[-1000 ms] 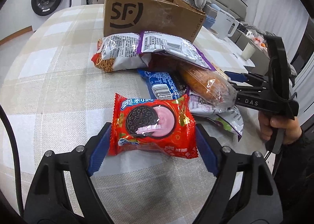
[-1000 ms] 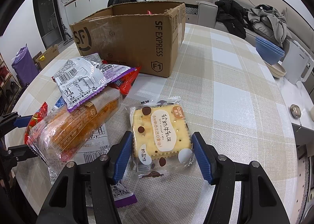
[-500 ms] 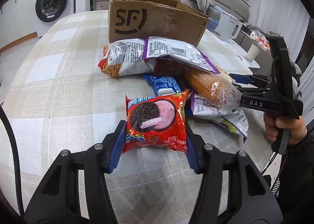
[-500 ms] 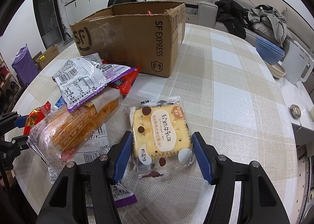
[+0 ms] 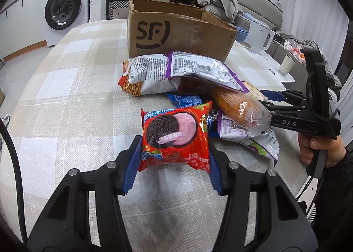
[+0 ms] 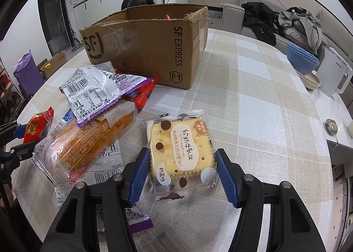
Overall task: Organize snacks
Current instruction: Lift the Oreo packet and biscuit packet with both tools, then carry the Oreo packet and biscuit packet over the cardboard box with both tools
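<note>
One glossy red Oreo packet (image 5: 175,136)

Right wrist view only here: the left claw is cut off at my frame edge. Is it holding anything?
Observer: Yes. The left claw has just been closing and pinches the red Oreo pack between its pads.
Operator: Any snack near the box that I'm missing?
Observer: A noodle-snack bag lies in front of the cardboard box, partly under the purple-edged bag.
</note>
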### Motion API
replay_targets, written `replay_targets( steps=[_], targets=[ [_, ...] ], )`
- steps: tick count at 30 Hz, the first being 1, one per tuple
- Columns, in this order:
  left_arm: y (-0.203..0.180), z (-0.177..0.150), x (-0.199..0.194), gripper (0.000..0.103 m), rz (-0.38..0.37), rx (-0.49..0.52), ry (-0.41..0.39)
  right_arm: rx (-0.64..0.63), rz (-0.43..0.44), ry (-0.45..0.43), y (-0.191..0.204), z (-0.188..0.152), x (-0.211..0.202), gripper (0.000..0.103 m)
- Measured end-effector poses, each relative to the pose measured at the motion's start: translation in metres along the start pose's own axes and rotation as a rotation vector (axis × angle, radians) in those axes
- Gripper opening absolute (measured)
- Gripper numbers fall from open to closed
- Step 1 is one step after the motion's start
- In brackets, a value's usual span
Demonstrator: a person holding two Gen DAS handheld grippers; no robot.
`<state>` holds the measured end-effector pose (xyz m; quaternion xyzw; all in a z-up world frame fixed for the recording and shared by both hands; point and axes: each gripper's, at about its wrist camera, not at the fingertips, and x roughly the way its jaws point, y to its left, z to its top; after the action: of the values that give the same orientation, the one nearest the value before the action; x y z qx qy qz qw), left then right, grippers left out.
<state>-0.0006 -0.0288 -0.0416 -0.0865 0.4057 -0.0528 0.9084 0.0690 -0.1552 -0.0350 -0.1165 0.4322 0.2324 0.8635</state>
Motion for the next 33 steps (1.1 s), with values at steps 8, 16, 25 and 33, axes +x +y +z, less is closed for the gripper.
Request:
replay_targets(
  steps=[8,16,25,33],
  targets=[
    [0.002,0.001,-0.013,0.051,0.019,0.001,-0.045,0.036,0.024,-0.042,-0.009,0.003,-0.015,0.061],
    [-0.003,0.007,-0.033,0.051,0.047,0.024,-0.097,0.051,0.045,-0.098,-0.006,0.008,-0.033,0.061],
    [-0.004,0.014,-0.040,0.051,0.063,0.030,-0.107,0.068,0.062,-0.167,-0.010,0.014,-0.057,0.061],
    [-0.001,0.027,-0.055,0.051,0.046,0.010,-0.140,0.102,0.091,-0.226,-0.013,0.018,-0.074,0.061]
  ],
)
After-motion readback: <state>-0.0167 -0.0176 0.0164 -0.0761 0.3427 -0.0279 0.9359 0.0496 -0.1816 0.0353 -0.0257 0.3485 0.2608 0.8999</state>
